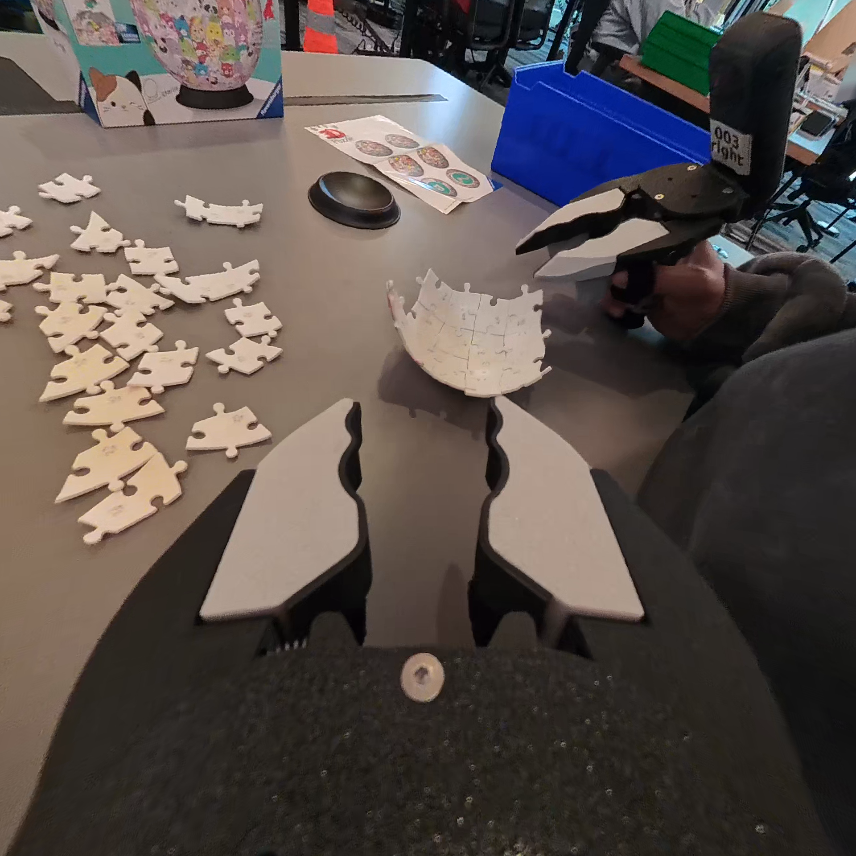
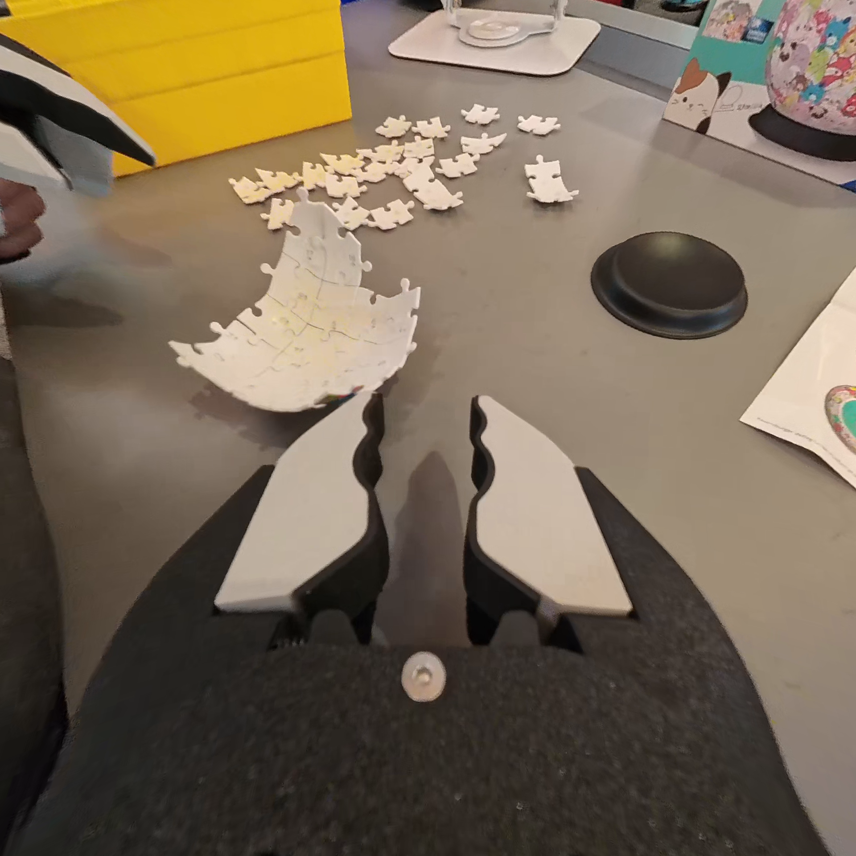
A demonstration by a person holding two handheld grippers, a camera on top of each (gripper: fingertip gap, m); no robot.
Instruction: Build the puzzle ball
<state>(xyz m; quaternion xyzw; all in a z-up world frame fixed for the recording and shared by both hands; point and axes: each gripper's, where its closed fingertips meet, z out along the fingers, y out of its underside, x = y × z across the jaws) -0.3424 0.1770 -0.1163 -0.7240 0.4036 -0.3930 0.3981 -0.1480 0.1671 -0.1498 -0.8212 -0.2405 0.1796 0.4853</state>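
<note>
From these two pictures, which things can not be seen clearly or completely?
- Curved puzzle shell: printed outer side faces the table; both views show only the white inside.
- Loose pieces: lie white side up; the marks on them are too small; left wrist view's edge cuts some off.
- Left gripper in right wrist view: blurred, cut by the frame edge.
- Instruction sheet: right wrist view's edge cuts it off.

Your puzzle box [image 1: 180, 60] is cut off by the top edge in both views, the instruction sheet [image 2: 806, 398] runs off the right one, and your left gripper [image 2: 69, 120] there is blurred
</note>
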